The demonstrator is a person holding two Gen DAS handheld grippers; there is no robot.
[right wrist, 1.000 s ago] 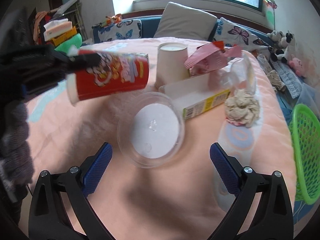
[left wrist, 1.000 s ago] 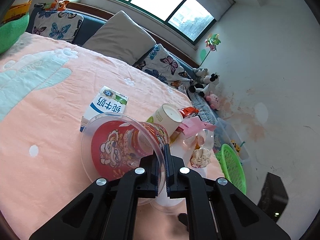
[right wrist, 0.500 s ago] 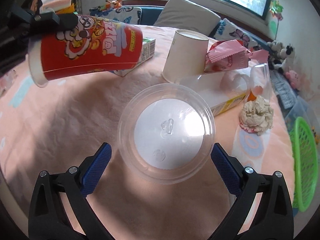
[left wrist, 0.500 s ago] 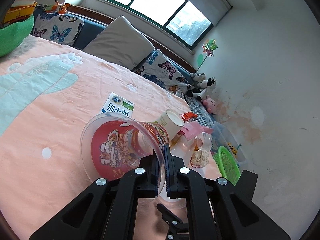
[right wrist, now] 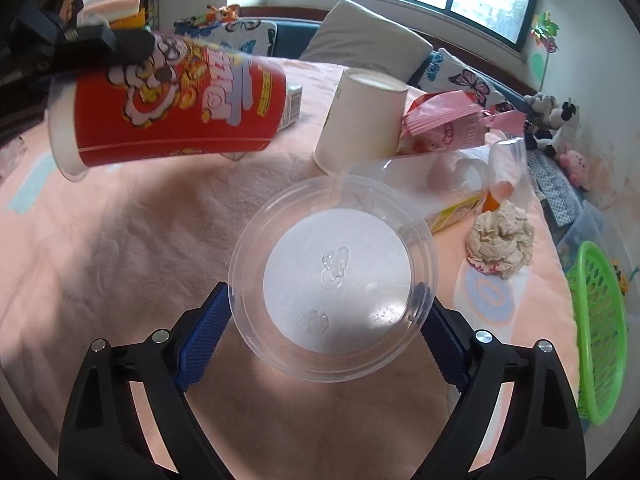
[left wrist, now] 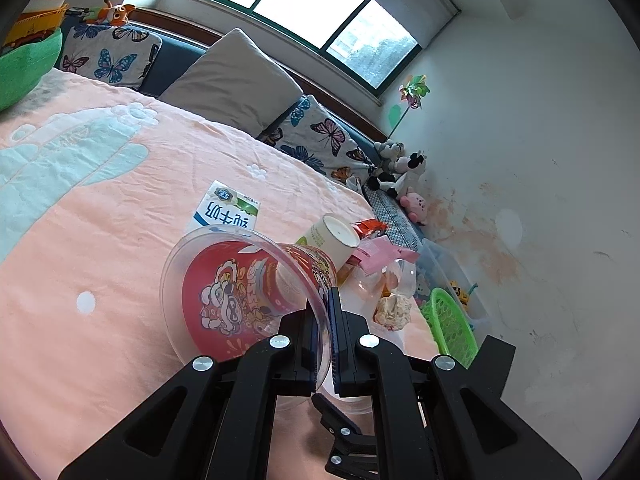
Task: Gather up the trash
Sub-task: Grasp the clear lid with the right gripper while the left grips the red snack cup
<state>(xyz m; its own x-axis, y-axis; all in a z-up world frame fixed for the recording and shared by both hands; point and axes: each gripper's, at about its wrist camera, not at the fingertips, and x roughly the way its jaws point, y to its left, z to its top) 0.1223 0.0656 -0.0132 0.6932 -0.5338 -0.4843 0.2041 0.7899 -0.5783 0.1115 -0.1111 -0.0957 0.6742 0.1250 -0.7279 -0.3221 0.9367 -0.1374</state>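
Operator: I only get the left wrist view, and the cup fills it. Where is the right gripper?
Observer: The right gripper straddles a clear bowl on the blanket. Its jaws have just been closing with the bowl between them. I cannot tell whether the pads press on it yet.
Operator: Is my cup off the blanket?
Observer: Yes. The red cup hangs on its side above it, pinched at the mouth by the left gripper.
Operator: Anything crowding the bowl?
Observer: A crumpled tissue lies to its right, apart from it.
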